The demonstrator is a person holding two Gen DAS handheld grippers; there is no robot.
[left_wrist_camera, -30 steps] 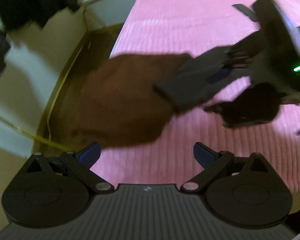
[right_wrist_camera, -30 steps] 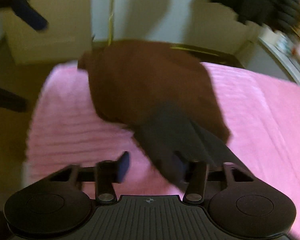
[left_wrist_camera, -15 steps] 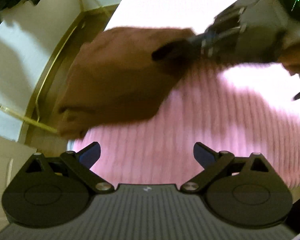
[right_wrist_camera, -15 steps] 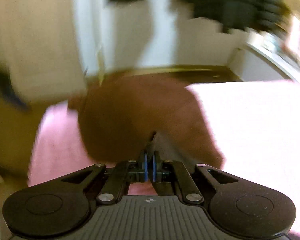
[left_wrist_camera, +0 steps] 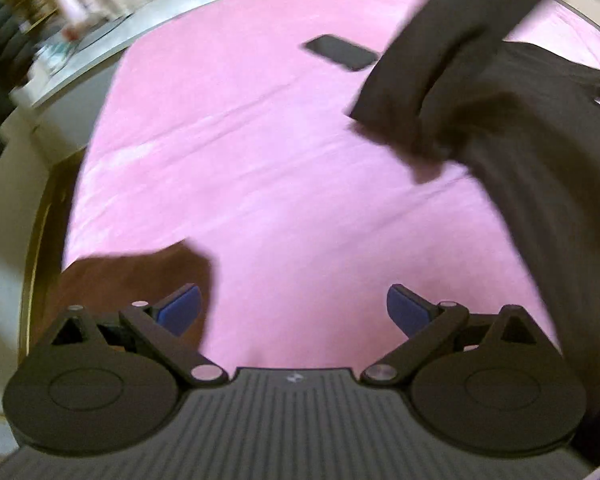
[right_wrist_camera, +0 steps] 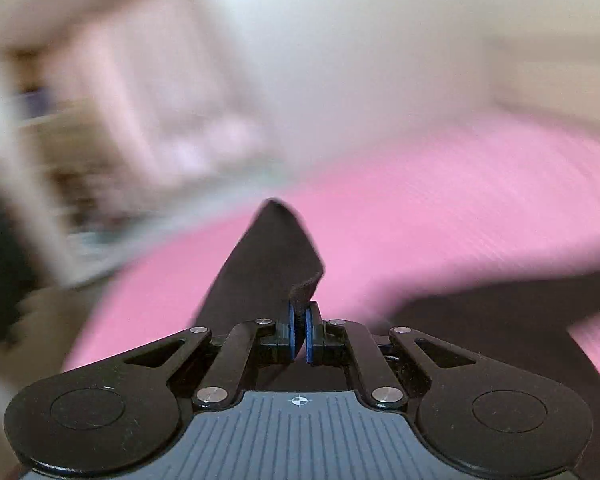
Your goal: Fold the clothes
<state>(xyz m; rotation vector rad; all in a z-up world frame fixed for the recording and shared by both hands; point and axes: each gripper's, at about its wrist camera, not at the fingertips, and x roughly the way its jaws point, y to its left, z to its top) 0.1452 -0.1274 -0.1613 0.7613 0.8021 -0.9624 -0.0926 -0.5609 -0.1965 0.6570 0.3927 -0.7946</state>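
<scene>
Pink ribbed bedding fills most of the left wrist view, a bed whose far edge curves along a pale ledge at the upper left and whose left edge drops to a dark floor strip with a brassy trim. Most of the cover's middle lies bare, so open room stretches from the left tongs up to a dark phone lying flat near the far edge. At the lower left corner of the bed a brown garment lies on the cover, its edge just behind the left blue pad. The left tongs stand spread wide with nothing between the pads, angled steeply down at the bed.

On the right side of that view a dark grey garment is spread over the cover, with one sleeve lifted up and away toward the upper right corner, its cuff end hanging above the bedding.

From the right wrist view, the right tongs are clenched on a fold of the dark grey garment; the cloth stands pinched between the blue pads and rises ahead as a narrow tapering strip. More of the same cloth lies to the right over the pink cover. Beyond it everything is smeared by blur: pale walls and vague shelving at the left.
</scene>
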